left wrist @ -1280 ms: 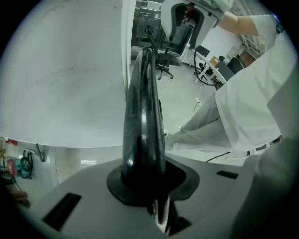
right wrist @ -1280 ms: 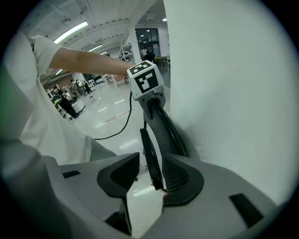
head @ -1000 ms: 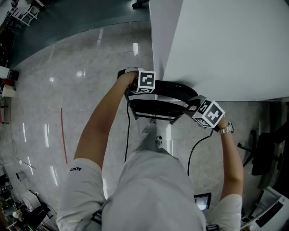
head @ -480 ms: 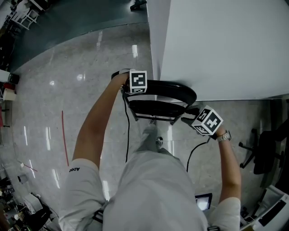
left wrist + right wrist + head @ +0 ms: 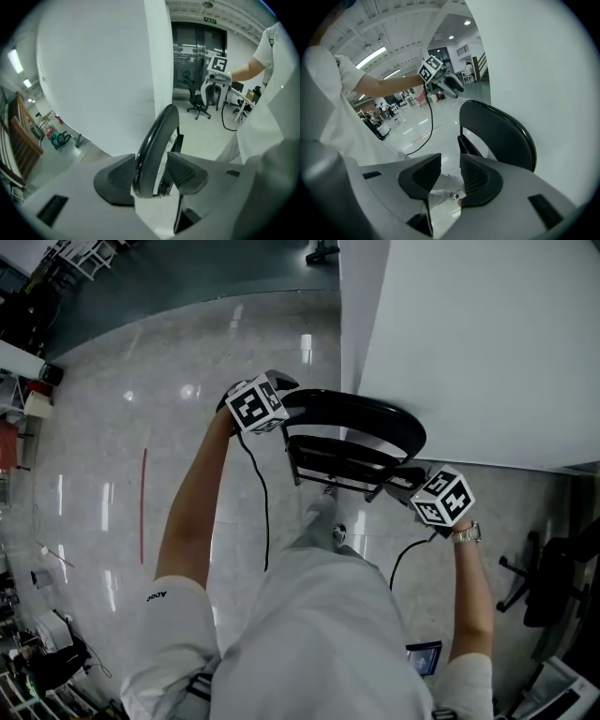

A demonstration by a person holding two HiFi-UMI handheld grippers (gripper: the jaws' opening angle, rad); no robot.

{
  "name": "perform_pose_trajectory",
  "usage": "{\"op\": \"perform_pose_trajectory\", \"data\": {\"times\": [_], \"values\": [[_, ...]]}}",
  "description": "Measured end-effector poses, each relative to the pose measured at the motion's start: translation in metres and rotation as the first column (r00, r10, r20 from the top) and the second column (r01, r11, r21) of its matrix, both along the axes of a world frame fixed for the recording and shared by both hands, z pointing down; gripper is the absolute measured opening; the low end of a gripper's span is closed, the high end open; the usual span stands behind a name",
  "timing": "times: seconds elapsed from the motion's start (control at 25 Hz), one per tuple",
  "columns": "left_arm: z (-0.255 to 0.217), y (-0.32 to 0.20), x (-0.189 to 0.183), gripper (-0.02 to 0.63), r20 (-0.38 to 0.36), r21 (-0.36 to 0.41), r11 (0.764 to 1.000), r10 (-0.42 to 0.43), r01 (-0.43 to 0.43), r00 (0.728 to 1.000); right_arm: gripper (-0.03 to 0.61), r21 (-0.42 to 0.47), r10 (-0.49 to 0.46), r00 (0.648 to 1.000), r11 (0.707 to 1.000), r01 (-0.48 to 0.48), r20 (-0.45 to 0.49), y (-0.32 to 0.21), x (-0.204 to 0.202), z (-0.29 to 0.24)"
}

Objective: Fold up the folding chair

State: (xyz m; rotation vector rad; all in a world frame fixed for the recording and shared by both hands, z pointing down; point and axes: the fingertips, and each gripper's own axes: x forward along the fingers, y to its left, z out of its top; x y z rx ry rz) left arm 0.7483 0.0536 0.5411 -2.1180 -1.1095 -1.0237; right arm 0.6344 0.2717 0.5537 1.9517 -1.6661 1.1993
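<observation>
Your left claw (image 5: 152,175) has just been opening, loose around the backrest (image 5: 161,136); right claw (image 5: 449,180) gapes empty: the chair (image 5: 356,413) may topple.

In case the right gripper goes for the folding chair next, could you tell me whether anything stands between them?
Nothing visible does. The right gripper is open and empty, the folding chair just ahead of it across bare floor. The white wall stands behind the chair, not between.

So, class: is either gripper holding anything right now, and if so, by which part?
Nothing is gripped. The left gripper has just been opening its jaws; the chair's backrest rim stands between them, unclamped. The right gripper is open and empty.
</observation>
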Motion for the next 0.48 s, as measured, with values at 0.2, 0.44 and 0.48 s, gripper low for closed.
{"op": "perform_pose_trajectory", "data": {"times": [0.2,0.44,0.48], "values": [[-0.018,0.008,-0.055,0.098,-0.093,-0.098,0.988,-0.129,0.12,0.987,0.023,0.088,0.043,0.998,0.995,-0.039,-0.05,-0.014,-0.011,-0.009],[-0.029,-0.002,-0.111,0.012,-0.168,-0.175,0.952,-0.28,0.251,0.945,0.005,0.152,0.056,0.994,0.988,-0.042,-0.092,-0.046,-0.034,-0.024],[-0.03,-0.002,-0.119,0.012,-0.183,-0.187,0.945,-0.303,0.269,0.935,0.005,0.166,0.064,0.993,0.985,-0.047,-0.099,-0.05,-0.037,-0.027]]}}
